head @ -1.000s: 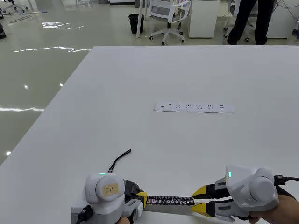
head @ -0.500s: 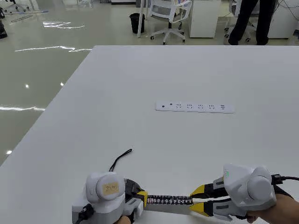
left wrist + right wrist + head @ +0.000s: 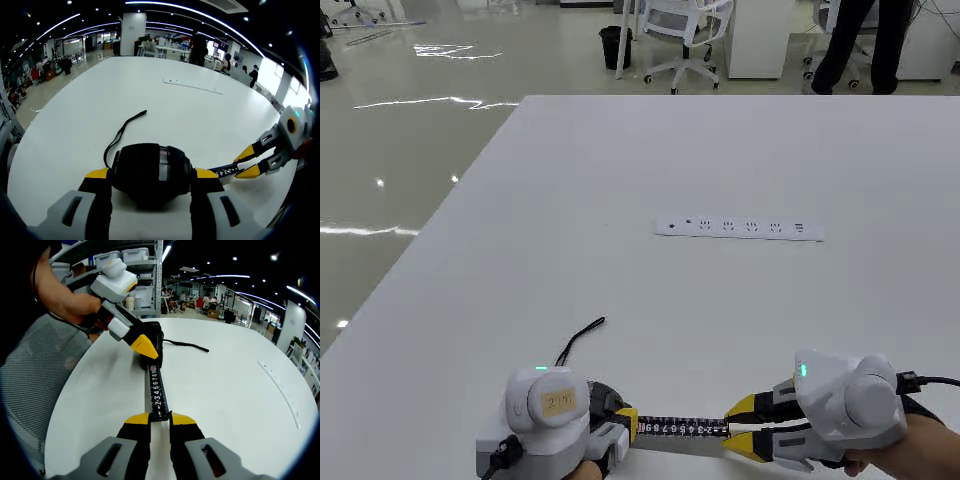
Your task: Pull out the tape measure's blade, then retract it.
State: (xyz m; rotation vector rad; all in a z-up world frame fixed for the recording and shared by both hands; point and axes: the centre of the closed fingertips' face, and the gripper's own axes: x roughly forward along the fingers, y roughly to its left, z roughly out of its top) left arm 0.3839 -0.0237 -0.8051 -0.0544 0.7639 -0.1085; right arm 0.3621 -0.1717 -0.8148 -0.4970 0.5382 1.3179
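A black tape measure (image 3: 150, 170) sits on the white table, and my left gripper (image 3: 151, 176) is shut on its case. In the head view the case (image 3: 603, 405) lies at the bottom edge beside the left gripper (image 3: 616, 426). Its black blade (image 3: 156, 394) with white numbers runs out to my right gripper (image 3: 160, 417), which is shut on the blade's end. The head view shows the blade (image 3: 682, 429) spanning the short gap to the right gripper (image 3: 732, 428). A black wrist strap (image 3: 578, 340) trails from the case.
A white power strip (image 3: 738, 229) lies flat near the table's middle. Beyond the far table edge are an office chair (image 3: 682, 40), a black bin (image 3: 613, 48) and a standing person (image 3: 855, 40). The table's left edge (image 3: 440, 215) drops to a shiny floor.
The right gripper has moved a little left toward the case, so the visible length of blade is slightly shorter. The left gripper holds its place.
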